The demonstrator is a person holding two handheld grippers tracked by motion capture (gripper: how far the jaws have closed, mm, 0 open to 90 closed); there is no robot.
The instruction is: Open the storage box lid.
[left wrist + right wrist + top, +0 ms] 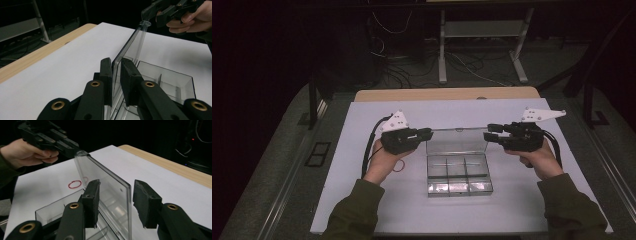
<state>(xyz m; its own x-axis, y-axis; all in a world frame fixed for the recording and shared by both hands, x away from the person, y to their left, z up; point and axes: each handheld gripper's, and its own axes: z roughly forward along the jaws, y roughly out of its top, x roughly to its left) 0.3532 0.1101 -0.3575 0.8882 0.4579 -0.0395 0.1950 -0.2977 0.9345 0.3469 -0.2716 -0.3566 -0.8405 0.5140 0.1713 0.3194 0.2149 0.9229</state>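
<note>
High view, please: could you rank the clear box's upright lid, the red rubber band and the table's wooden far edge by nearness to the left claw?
1. Upright lid, at the left claw's tips.
2. Red rubber band, under the left hand.
3. Wooden far edge, beyond the white mat.

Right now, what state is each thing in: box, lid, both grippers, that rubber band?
Clear box: open, compartments look empty.
Lid: raised upright.
Left gripper: shut on the lid's edge.
Right gripper: open, fingers astride the lid's other edge, not clamped.
Red rubber band: loose on the white mat beside the box.
</note>
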